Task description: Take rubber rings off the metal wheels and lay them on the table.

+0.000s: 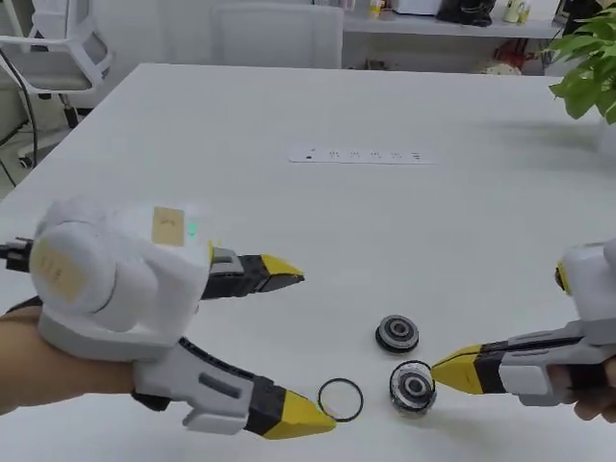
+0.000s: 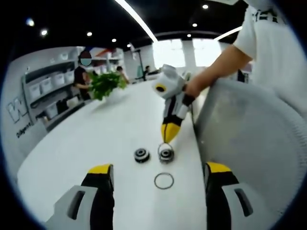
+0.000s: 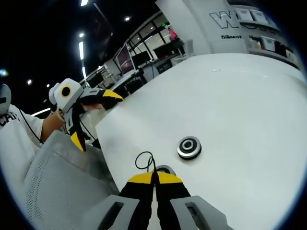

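1. Table (image 1: 289,115) edge runs close on my side, mesh chair (image 2: 249,124) beyond it; bare white top open toward 12 o'clock, power strip (image 1: 364,155) way off
2. My left gripper (image 1: 313,348) is spread wide, empty; loose ring (image 1: 340,398) flat by its lower tip
3. My right gripper (image 1: 438,369) is clamped on the rubber ring (image 3: 145,162) of the near wheel (image 1: 412,385); far wheel (image 1: 397,333) at 12 o'clock, apart

table (image 1: 289,115) white | loose ring (image 1: 340,398) black | far wheel (image 1: 397,333), near wheel (image 1: 413,385) silver-black | left tool (image 1: 308,346), right tool (image 1: 445,371) yellow-tipped white
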`<state>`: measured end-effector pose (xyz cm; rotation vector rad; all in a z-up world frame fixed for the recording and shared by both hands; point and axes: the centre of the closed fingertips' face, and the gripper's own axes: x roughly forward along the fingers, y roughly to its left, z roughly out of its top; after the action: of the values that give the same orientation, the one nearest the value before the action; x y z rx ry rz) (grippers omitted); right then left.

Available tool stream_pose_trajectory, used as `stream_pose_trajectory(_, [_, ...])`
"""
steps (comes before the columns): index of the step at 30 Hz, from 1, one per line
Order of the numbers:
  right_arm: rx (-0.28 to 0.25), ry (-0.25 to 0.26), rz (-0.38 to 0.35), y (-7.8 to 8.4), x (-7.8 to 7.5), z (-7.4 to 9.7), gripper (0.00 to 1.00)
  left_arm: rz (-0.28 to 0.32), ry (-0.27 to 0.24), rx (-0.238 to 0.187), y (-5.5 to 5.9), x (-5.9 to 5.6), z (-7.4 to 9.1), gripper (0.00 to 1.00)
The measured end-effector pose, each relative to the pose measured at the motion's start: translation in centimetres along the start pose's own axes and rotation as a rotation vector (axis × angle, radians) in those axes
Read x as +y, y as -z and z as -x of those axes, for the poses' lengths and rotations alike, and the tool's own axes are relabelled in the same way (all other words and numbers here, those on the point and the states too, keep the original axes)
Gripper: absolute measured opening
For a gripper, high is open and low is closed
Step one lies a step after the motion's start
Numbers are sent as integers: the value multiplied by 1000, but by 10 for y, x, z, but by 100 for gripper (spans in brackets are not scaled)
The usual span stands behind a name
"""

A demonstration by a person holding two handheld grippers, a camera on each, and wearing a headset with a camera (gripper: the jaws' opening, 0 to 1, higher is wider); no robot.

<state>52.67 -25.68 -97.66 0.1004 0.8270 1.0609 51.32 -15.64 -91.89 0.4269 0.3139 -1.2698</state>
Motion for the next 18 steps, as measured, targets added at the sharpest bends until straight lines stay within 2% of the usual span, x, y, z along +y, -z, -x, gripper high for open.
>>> stream_pose_trajectory(8, [-61, -6, -17, -14, 3, 5, 0, 59, -75, 9, 19, 1, 25, 82])
stream_pose_trajectory(10, [-67, -7, -15, -16, 3, 5, 0, 106, -91, -9, 21, 0, 32, 85])
stream_pose_trajectory(11, [-71, -8, -17, -17, 4, 5, 0, 141, -107, -34, 20, 1, 36, 87])
stream_pose_trajectory(12, [-76, -12, -21, -18, 4, 5, 0, 147, -119, -40, 21, 2, 38, 88])
stream_pose_trajectory(18, [-90, -25, -22, -23, 8, 5, 0, 185, -163, -33, 37, 0, 49, 88])
